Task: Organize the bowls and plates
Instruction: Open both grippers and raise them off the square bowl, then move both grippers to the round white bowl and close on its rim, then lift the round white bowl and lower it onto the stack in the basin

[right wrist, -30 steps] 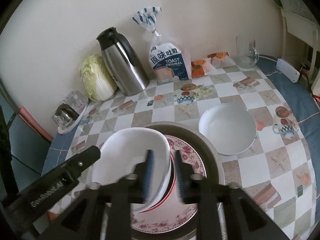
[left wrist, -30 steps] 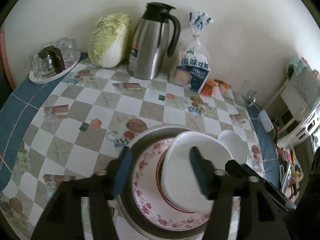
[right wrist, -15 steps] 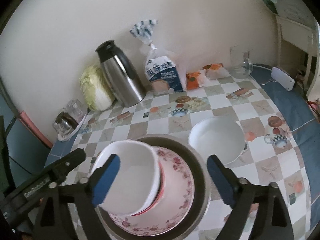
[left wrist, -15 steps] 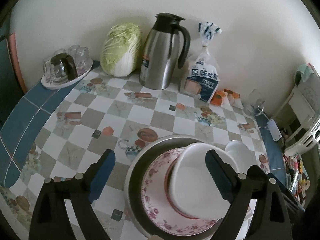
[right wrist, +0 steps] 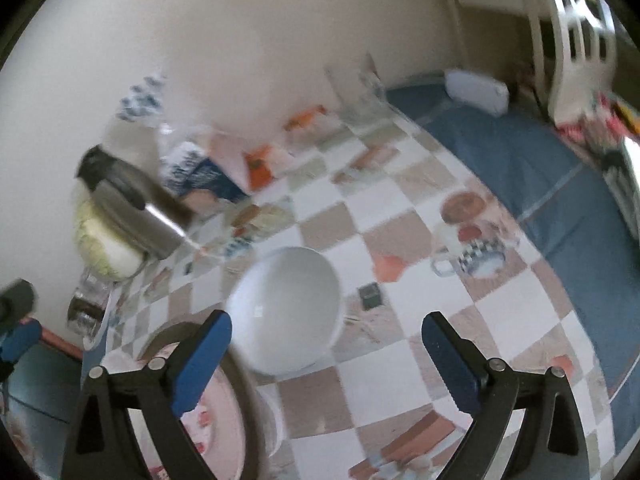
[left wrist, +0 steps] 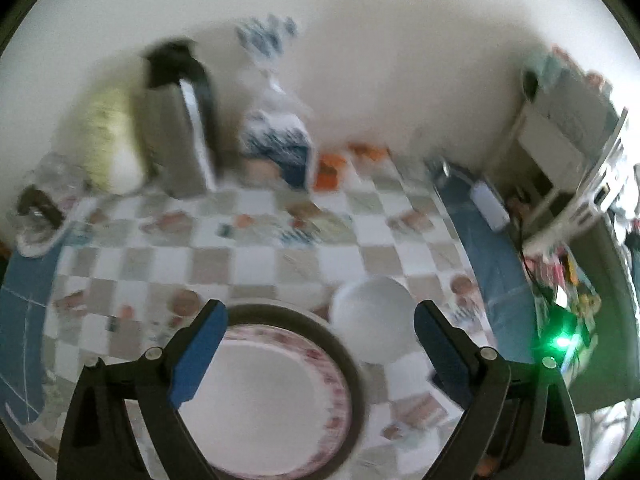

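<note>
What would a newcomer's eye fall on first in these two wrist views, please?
Probably the white bowl, sitting alone on the checked tablecloth just ahead of the right gripper, whose blue-padded jaws stand wide with nothing between them. Next, the flower-rimmed plate inside a dark-rimmed dish, under the left gripper, also open. At the back by the wall, blurred, stand a steel jug and a cabbage.

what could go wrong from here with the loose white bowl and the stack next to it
1. The white bowl sits close beside the stacked plates, so a finger reaching for it could knock the stack's rim.
2. Both views are badly blurred, so aiming the right gripper at the bowl's rim may miss.
3. With both grippers near the stack, the left gripper could collide with the right one.
</note>
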### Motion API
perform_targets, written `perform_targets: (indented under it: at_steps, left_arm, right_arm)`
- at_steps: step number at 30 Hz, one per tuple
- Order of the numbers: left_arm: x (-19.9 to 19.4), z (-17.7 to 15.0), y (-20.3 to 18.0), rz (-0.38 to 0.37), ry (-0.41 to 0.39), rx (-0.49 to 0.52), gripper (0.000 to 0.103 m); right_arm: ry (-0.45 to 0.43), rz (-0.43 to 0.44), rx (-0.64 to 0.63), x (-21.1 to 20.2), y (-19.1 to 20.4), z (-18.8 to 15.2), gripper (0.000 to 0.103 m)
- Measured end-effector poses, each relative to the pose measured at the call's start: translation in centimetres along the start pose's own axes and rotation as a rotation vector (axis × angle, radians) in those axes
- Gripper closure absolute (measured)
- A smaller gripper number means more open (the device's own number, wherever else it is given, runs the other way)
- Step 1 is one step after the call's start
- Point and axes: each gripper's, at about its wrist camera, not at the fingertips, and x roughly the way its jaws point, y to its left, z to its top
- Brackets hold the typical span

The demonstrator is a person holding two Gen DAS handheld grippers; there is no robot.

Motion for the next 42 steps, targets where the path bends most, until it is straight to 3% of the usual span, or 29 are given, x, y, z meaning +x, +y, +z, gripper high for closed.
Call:
perform_targets:
  at_steps: [2,9,13,17,22,27,35,42]
  left_arm:
    - [2.2,0.7,-1.8,0.039,0.046,0.024,0.008]
    - [10.3,1.3,-5.1,0.179,0.21,0.117,0.011]
    - [13.8,1.4,-5.2,0.223,0.268,0.113,0.03]
    - [16.5,1.1,-5.3,0.257,0.312,0.115,0.032]
    - [18.6,0.6,-4.8,0.275,0.354,0.086,0.05]
    - [19.5,0.0,-4.8,0.216,0.39,0.064,0.071]
    - [18.0,-0.1,-5.9,0.131,0.346,0.069,0.074]
    - [10.7,2.1,-6.6,0.09,0.19,0.095,0.074]
  right_arm:
    - [0.025,-0.003,0.018,1.2,-0.9,0.2,0.008]
    - [0.107,0.029,0.033,5.2,-1.8,-0.2,0.039]
    - [0.14,0.054,0.058,6.5,-2.1,-0.5,0.057]
    - [0.155,0.077,0.07,7.3,-2.1,-0.6,0.069]
    - [0.158,0.112,0.081,7.8,-1.9,-0.7,0.085]
    - [0.142,0.114,0.095,7.6,-2.5,-0.5,0.09]
    - [0.118,0.095,0.109,6.2,-3.2,0.1,0.09]
    - [0.009,0.119,0.046,0.5,-1.1,1.8,0.09]
